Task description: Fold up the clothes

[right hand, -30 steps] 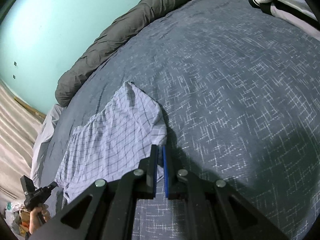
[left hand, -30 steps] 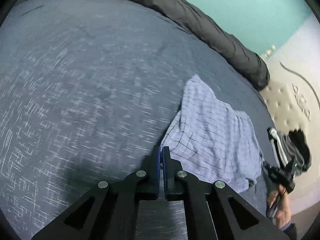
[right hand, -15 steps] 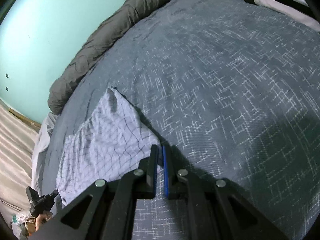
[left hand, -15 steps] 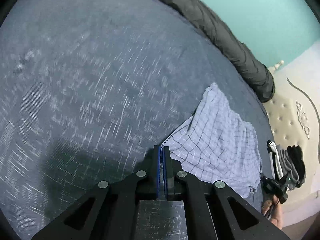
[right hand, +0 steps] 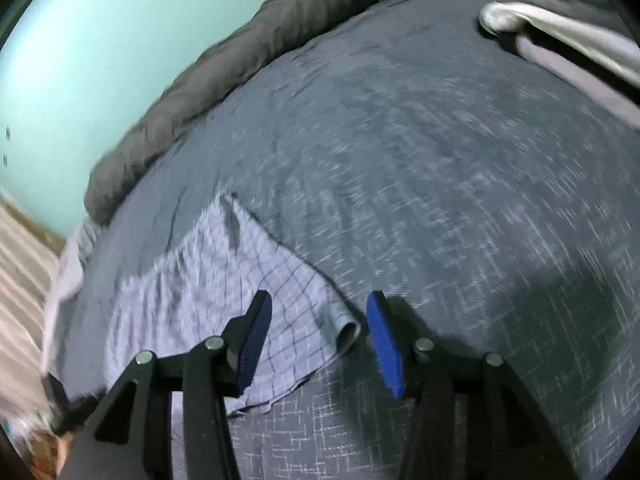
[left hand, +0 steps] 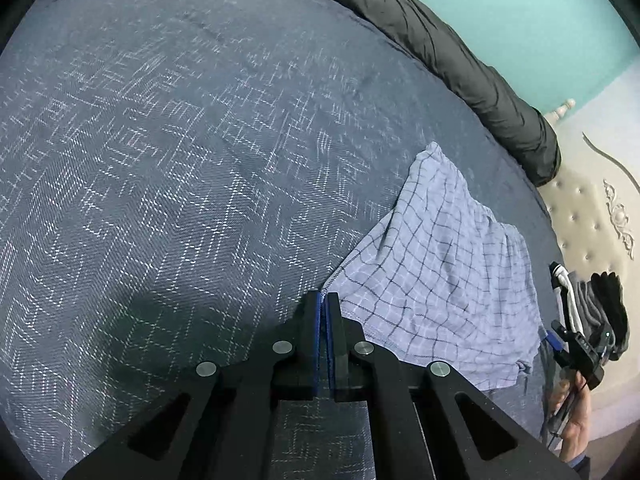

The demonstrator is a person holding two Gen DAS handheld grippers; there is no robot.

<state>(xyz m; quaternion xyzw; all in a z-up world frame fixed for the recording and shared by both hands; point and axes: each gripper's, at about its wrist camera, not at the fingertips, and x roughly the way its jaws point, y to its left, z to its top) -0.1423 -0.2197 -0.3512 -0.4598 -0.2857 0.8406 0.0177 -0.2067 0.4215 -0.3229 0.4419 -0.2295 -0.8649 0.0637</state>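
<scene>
A light blue checked garment lies spread on the dark blue bedcover. My left gripper is shut, and the garment's near corner runs in between its blue pads. In the right wrist view the same garment lies to the left. My right gripper hangs over its rolled corner. Its jaws are opening; the corner lies between them and neither pad presses on it. In the left wrist view, the right gripper shows at the far right with a hand below it.
A rolled dark grey duvet runs along the bed's far edge under a teal wall. A beige tufted headboard and a pile of dark clothes are at the right. White and grey clothes lie at the bed's far right.
My right gripper's jaws have come apart and let go of the garment's corner, which now rests on the bedcover. The left gripper stays shut on its corner.
</scene>
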